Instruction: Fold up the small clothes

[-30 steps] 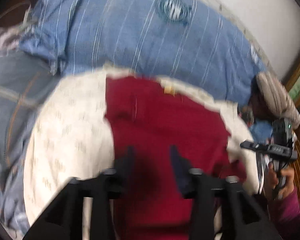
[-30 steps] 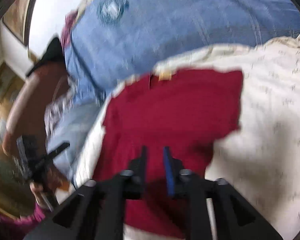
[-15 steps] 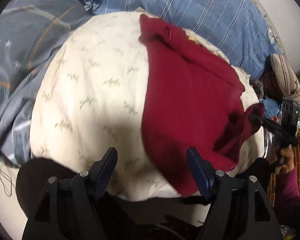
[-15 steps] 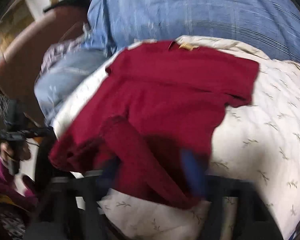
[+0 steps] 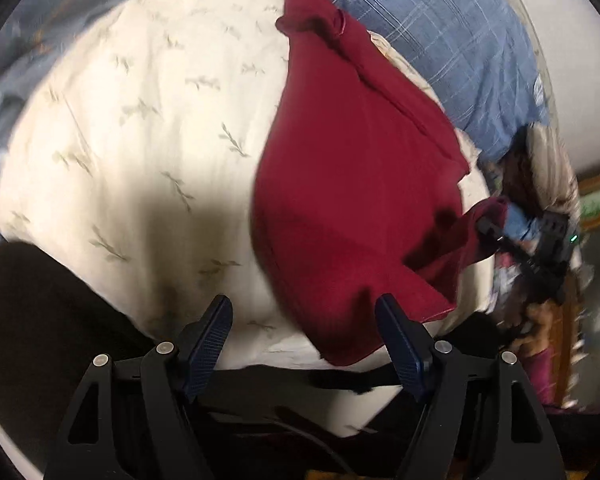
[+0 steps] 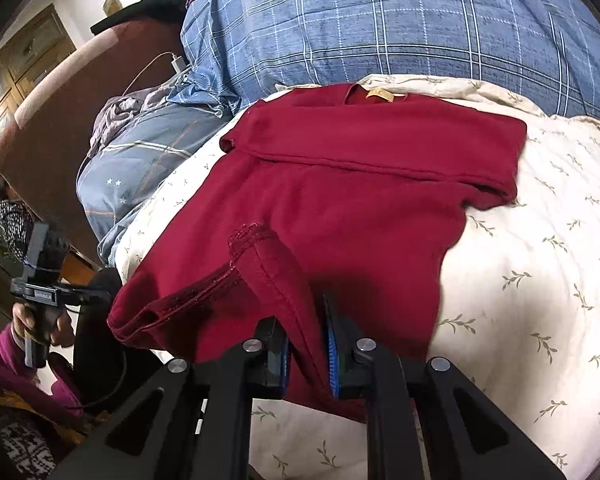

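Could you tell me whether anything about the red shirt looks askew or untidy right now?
Yes. The red shirt lies crooked on the cream cover; its near hem corner is bunched and lifted, pinched in the right tongs, and one sleeve is crumpled.

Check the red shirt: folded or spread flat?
Partly folded. The red shirt has one sleeve turned in across its chest, and its hem corner is lifted, pinched in the right gripper above the cream sheet.
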